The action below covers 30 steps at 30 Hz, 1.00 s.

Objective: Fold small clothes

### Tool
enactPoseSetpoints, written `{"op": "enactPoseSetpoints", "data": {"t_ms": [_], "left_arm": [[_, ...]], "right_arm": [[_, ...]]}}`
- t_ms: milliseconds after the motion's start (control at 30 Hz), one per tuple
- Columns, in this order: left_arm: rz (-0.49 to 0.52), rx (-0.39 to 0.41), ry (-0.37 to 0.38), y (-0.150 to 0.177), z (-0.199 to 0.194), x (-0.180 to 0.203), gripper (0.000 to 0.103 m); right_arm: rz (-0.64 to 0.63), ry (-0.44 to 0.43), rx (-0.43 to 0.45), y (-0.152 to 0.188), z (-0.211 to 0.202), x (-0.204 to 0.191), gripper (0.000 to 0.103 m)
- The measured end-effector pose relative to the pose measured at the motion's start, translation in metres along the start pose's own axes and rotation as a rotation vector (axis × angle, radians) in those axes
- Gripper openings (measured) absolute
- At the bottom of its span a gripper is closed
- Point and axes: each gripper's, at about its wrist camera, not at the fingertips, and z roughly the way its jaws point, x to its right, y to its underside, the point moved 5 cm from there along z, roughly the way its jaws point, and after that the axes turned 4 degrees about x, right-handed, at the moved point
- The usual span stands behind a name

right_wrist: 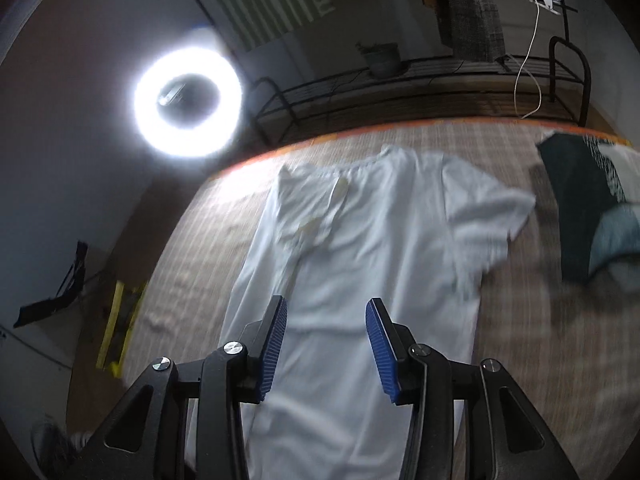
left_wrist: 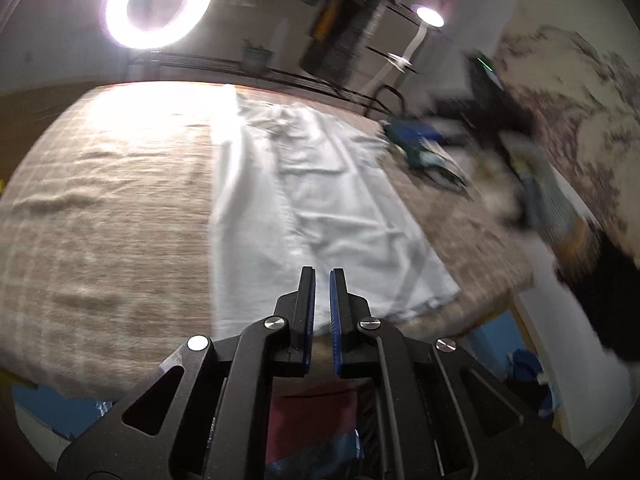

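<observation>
A white T-shirt (right_wrist: pixel 360 248) lies flat on a beige checked table cover (right_wrist: pixel 192 248), collar at the far edge, its left side folded over and its right sleeve spread out. It also shows in the left wrist view (left_wrist: pixel 320 216). My left gripper (left_wrist: pixel 322 276) is above the shirt's near hem, its blue pads almost together with a thin gap and nothing between them. My right gripper (right_wrist: pixel 327 306) is open and empty above the shirt's lower middle.
A pile of dark and light blue clothes (right_wrist: pixel 596 204) lies on the table right of the shirt; it also shows blurred in the left wrist view (left_wrist: pixel 424 148). A ring light (right_wrist: pixel 188 102) and a black metal rack (right_wrist: pixel 420 80) stand beyond the far edge.
</observation>
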Motion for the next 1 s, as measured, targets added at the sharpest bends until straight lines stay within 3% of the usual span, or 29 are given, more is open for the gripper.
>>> {"op": "enactPoseSetpoints", "data": {"t_ms": [100, 267, 400, 467, 500, 533, 600, 700, 767, 800, 900, 967, 1000], "left_arm": [[-0.058, -0.022, -0.083, 0.004, 0.007, -0.026, 0.005], [-0.190, -0.125, -0.114, 0.021, 0.029, -0.056, 0.005], [-0.225, -0.135, -0.126, 0.025, 0.031, -0.064, 0.005], [-0.246, -0.139, -0.119, 0.025, 0.034, -0.066, 0.006], [-0.259, -0.146, -0.118, 0.025, 0.037, -0.067, 0.015], [-0.268, -0.150, -0.118, 0.026, 0.040, -0.068, 0.032], [-0.290, -0.154, -0.113, 0.027, 0.046, -0.071, 0.043], [-0.316, -0.179, -0.098, 0.030, 0.057, -0.072, 0.043], [-0.332, -0.197, -0.086, 0.033, 0.064, -0.071, 0.042], [-0.342, -0.205, -0.076, 0.035, 0.067, -0.071, 0.043], [-0.374, -0.211, -0.065, 0.038, 0.067, -0.071, 0.042], [-0.382, -0.205, -0.064, 0.038, 0.065, -0.071, 0.042], [-0.385, -0.201, -0.064, 0.038, 0.063, -0.072, 0.042]], "right_arm": [[-0.012, -0.038, -0.054, 0.051, -0.002, -0.014, 0.044], [-0.014, -0.094, -0.178, 0.138, 0.023, -0.051, 0.044], [-0.034, -0.117, -0.231, 0.180, 0.042, -0.077, 0.043], [-0.030, -0.115, -0.250, 0.191, 0.049, -0.084, 0.043], [-0.034, -0.103, -0.259, 0.195, 0.052, -0.085, 0.043], [-0.045, -0.086, -0.266, 0.198, 0.054, -0.087, 0.043], [-0.078, -0.045, -0.272, 0.205, 0.057, -0.089, 0.040], [-0.094, -0.033, -0.267, 0.206, 0.056, -0.089, 0.022], [-0.069, -0.056, -0.276, 0.206, 0.056, -0.087, 0.002], [-0.053, -0.073, -0.280, 0.205, 0.057, -0.085, 0.001], [-0.012, -0.112, -0.278, 0.205, 0.056, -0.081, 0.000], [0.007, -0.157, -0.268, 0.205, 0.051, -0.084, 0.010], [0.011, -0.157, -0.273, 0.205, 0.051, -0.084, 0.022]]}}
